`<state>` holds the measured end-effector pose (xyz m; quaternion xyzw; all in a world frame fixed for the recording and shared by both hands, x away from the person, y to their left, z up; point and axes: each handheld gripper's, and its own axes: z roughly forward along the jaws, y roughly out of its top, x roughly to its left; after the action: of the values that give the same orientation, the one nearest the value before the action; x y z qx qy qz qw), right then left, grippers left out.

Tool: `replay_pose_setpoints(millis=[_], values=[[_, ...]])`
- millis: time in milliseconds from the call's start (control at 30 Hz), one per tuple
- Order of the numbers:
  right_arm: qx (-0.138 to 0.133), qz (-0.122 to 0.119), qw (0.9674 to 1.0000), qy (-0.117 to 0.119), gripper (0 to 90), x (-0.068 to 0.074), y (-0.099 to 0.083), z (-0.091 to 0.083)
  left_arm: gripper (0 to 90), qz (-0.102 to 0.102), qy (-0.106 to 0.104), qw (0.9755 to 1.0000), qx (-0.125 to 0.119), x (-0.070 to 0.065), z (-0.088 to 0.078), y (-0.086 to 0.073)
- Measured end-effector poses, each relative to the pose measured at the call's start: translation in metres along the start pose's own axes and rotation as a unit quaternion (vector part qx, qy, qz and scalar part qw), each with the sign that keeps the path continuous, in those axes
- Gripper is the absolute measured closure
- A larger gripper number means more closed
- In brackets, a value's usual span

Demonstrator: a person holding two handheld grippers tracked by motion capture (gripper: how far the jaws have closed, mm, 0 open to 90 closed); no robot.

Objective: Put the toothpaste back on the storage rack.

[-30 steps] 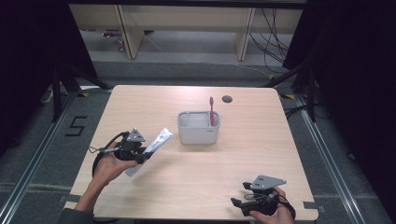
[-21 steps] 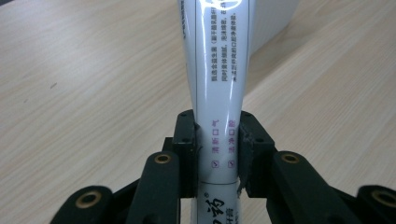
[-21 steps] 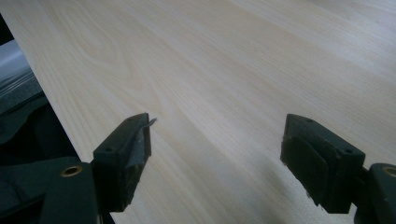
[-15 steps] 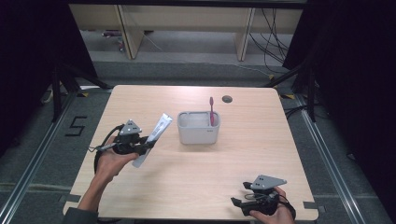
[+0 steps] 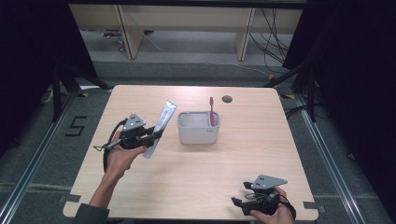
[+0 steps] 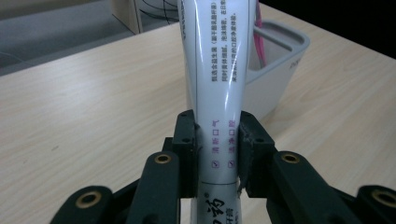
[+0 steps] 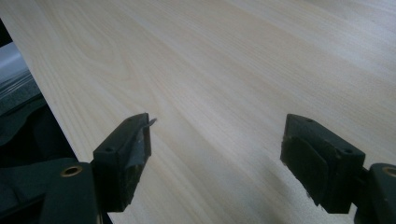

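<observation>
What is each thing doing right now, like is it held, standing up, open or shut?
toothpaste tube: held off the table, tilted, cap end low.
left gripper: shut on the tube.
right gripper: open, nothing between its jaws, at the table's near edge.
grey holder: upright on the table, top open.
pink toothbrush: standing in the holder, head up.
table: bare light wood.

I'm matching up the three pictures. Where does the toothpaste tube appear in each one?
High view: the toothpaste tube is left of centre, tilted, in the left hand-held gripper.
Left gripper view: centre, clamped between the jaws, rising to the top edge.
Right gripper view: bare tabletop ahead of its jaws.
Shared landmark: the grey holder with the pink toothbrush.
</observation>
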<state>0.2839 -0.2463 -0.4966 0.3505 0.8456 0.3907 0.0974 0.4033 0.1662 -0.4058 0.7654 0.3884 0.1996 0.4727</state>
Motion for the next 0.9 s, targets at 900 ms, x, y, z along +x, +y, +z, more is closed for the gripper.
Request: replay_pose_setpoints(millis=[900], values=[[-0.002, 0.005, 1.0, 0.004, 25.1, -0.001, 0.0, 0.0, 71.7, -0.022, 0.004, 0.9953, -0.094, -0.018, 0.027, 0.041]])
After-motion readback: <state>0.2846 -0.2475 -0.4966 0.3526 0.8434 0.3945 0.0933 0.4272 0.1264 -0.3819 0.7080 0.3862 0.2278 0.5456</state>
